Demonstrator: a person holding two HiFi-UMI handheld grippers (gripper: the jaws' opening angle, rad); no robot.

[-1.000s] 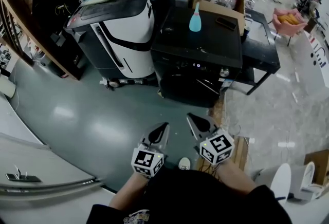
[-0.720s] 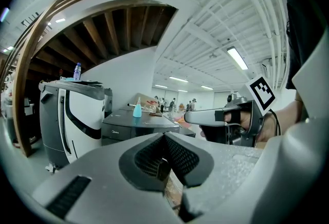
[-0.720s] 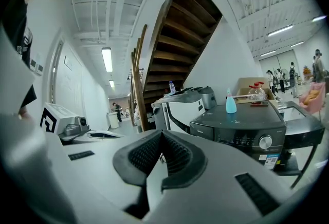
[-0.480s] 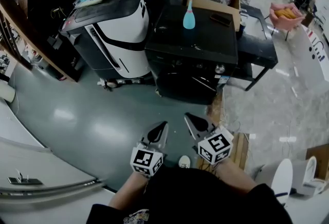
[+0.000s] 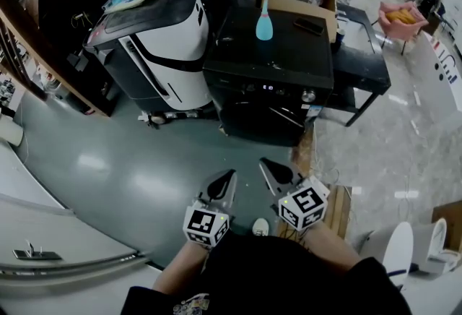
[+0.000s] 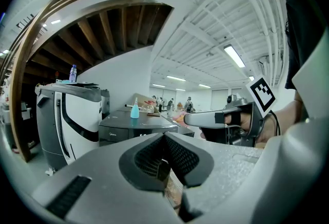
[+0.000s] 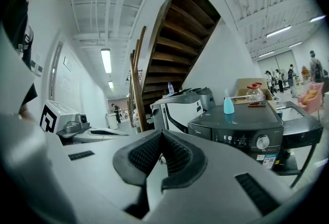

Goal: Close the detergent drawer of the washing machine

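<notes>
Left gripper [image 5: 229,176]: jaws pressed together, holding nothing.
Right gripper [image 5: 265,163]: jaws likewise together and empty, just beside the left.
Washing machine [image 5: 271,82]: dark, across the grey floor [image 5: 137,162], well apart from both grippers; blue bottle [image 5: 264,24] on top.
Detergent drawer [image 7: 204,133]: left of the control panel, apparently flush.

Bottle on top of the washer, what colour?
Light blue bottle, clearest in the head view.

You get bright, even light from overhead strip lights [image 7: 106,60] and soft glare patches on the floor [image 5: 108,162]. Heavy fisheye bending, with dark corners in both gripper views.
</notes>
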